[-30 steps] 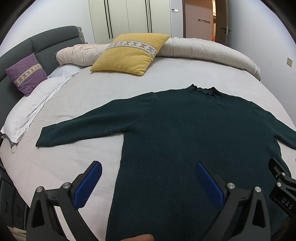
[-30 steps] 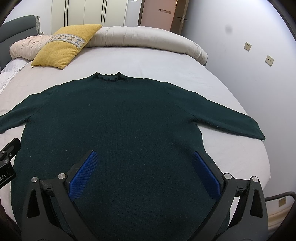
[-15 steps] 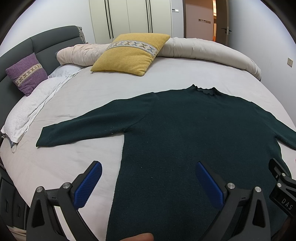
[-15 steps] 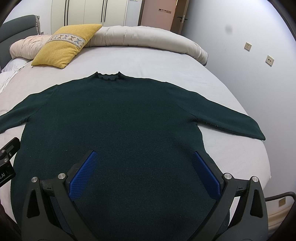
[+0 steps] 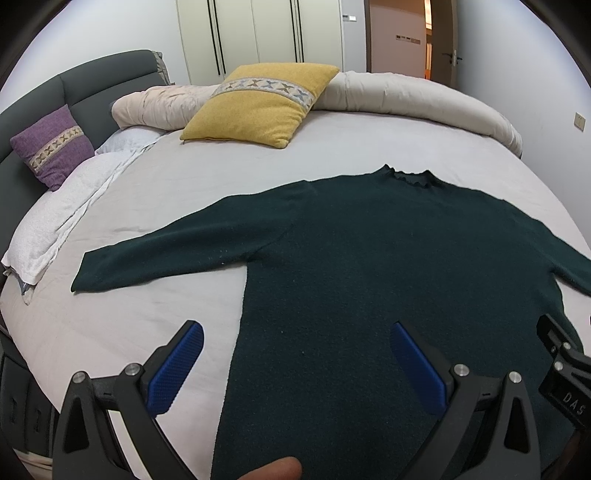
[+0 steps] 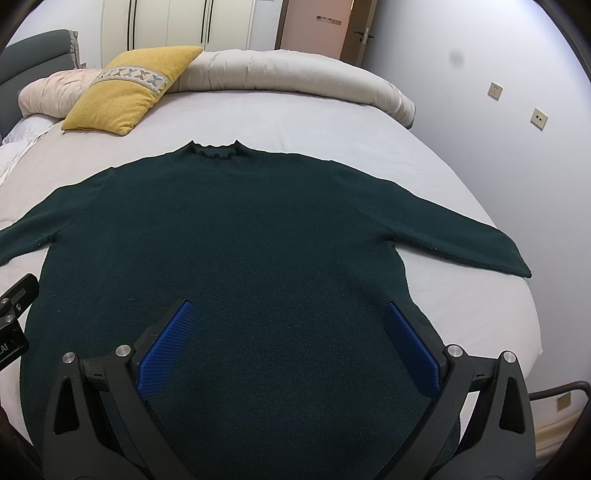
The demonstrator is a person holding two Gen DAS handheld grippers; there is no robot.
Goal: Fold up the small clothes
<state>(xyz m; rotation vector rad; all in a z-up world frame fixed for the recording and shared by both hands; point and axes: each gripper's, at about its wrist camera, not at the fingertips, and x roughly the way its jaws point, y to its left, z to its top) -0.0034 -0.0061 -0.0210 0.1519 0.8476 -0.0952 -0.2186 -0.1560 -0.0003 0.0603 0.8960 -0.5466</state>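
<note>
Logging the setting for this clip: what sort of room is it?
A bedroom, most likely: a bed with a yellow cushion, a rolled duvet, and tall wardrobe doors behind.

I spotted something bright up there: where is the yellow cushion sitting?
The yellow cushion lies at the far end of the bed, leaning on the rolled beige duvet; it is beyond the dark green sweater, toward its left sleeve side.
</note>
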